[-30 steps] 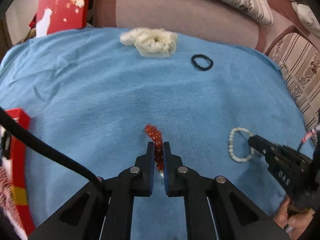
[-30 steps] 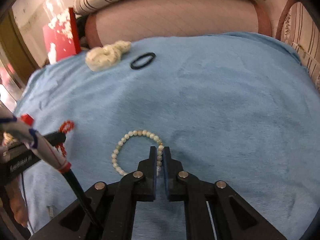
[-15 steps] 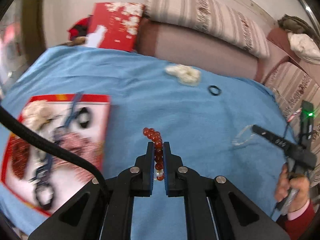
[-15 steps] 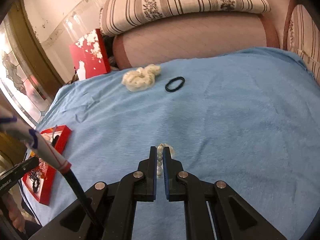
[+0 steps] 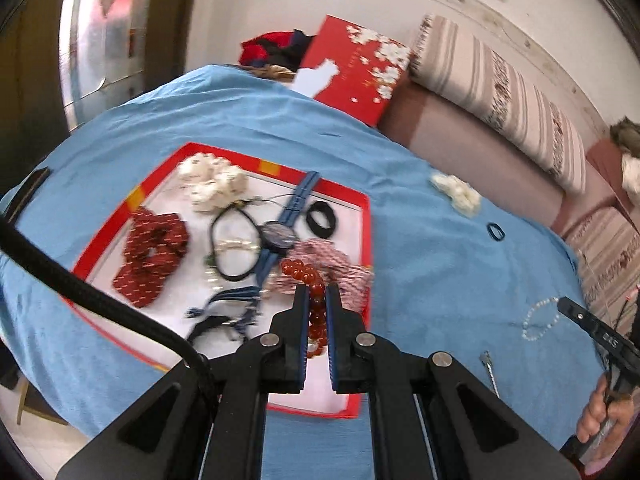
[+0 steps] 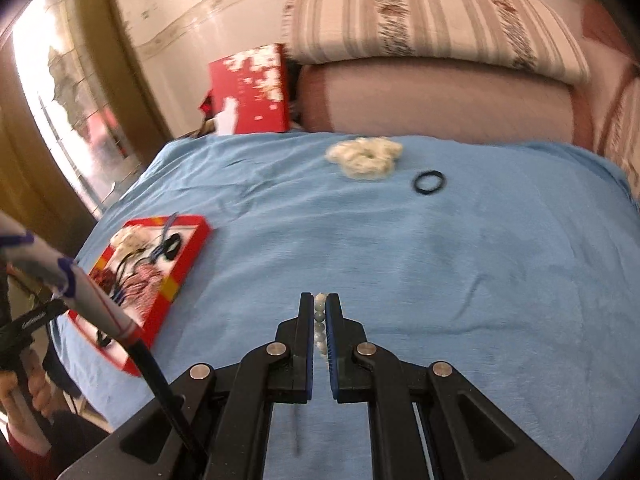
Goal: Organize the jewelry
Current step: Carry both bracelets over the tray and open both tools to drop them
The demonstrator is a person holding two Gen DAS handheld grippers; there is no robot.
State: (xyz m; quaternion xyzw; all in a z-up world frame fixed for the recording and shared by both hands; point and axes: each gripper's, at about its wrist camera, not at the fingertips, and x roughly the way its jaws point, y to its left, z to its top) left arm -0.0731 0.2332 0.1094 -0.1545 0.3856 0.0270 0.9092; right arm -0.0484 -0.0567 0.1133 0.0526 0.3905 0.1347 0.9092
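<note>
My left gripper [image 5: 317, 294] is shut on a red bead bracelet [image 5: 308, 276] and hangs over the near right part of a red-rimmed tray [image 5: 366, 236]. The tray holds scrunchies, a blue watch [image 5: 280, 232], black hair ties and cords. My right gripper [image 6: 319, 300] is shut on a pale bead bracelet [image 6: 320, 308], lifted above the blue cloth [image 6: 440, 264]; that bracelet [image 5: 538, 318] dangles from the right gripper's tip [image 5: 568, 306] at the right edge of the left wrist view. The tray [image 6: 196, 248] lies far left in the right wrist view.
A cream scrunchie [image 6: 364, 158] and a black hair tie [image 6: 429, 181] lie at the far side of the blue cloth. A red box [image 6: 250, 90] leans behind it beside a striped cushion [image 6: 432, 24]. A small metal key-like piece [image 5: 489, 366] lies on the cloth.
Both grippers lifted their bracelets off the cloth. The left one swung left with the red bracelet until it hung over the tray; the right one rose and moved toward the tray side.
</note>
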